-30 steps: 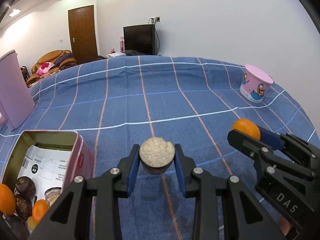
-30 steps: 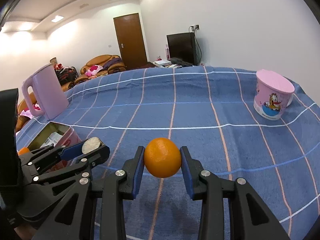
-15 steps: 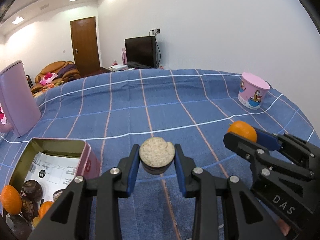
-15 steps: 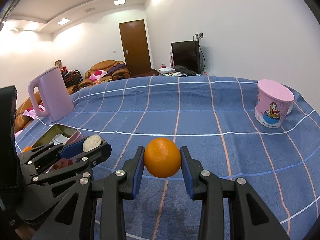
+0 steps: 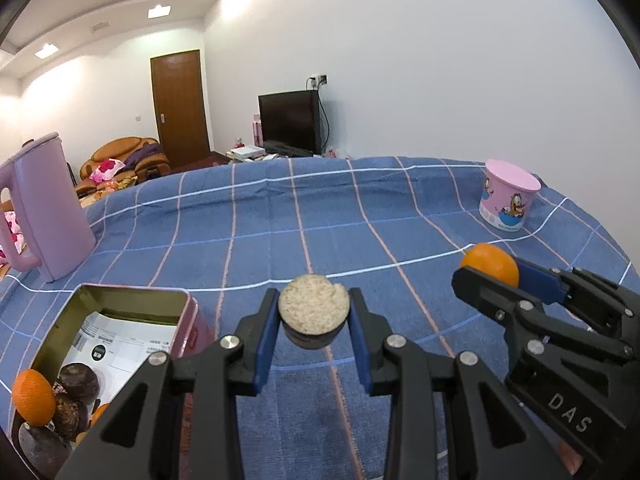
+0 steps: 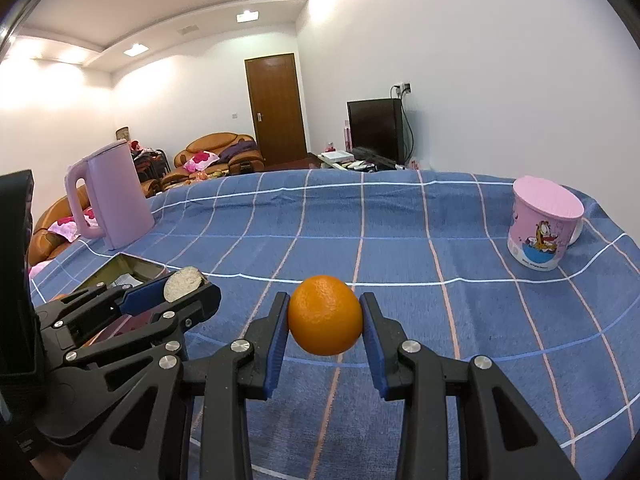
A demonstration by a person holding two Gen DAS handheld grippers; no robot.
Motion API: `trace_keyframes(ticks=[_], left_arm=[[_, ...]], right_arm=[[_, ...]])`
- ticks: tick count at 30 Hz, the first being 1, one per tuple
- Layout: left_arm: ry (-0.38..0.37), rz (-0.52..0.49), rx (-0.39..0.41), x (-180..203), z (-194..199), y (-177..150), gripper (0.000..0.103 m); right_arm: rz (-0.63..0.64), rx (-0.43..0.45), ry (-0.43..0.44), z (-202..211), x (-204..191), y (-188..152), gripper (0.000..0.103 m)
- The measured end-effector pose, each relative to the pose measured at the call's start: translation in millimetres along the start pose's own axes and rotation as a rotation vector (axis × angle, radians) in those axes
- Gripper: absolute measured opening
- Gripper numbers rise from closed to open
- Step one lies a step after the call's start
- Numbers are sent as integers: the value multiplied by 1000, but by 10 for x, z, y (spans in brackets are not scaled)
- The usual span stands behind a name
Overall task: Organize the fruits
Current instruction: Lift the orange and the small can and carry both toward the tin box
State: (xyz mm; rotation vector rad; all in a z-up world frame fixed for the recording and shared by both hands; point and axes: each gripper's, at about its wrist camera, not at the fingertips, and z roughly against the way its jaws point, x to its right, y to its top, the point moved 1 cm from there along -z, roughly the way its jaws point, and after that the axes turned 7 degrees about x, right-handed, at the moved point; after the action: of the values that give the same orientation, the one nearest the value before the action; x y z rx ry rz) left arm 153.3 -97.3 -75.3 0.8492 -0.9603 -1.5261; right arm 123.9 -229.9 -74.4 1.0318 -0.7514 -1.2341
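Surface: blue checked tabletop, pink kettle far left, pink cup far right.
Left gripper: fingers clamped on dark round fruit, pale cut face up, centre frame.
Right gripper: fingers clamped on orange, centre frame.
Tin: lower left, open, holds oranges and dark fruits.

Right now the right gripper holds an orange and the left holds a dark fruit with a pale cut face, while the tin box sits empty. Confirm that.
Not quite: the tin box is not empty. The left wrist view shows oranges and dark fruits inside it. The rest holds: right gripper on the orange, left gripper on the dark fruit.
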Motion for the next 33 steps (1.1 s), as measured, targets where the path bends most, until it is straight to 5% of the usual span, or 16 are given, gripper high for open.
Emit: trace_keyframes(ticks=[33], left_arm=[[51,-18,121,22,261,18,35]], right_arm=[[52,127,0,238,-101,27,37]])
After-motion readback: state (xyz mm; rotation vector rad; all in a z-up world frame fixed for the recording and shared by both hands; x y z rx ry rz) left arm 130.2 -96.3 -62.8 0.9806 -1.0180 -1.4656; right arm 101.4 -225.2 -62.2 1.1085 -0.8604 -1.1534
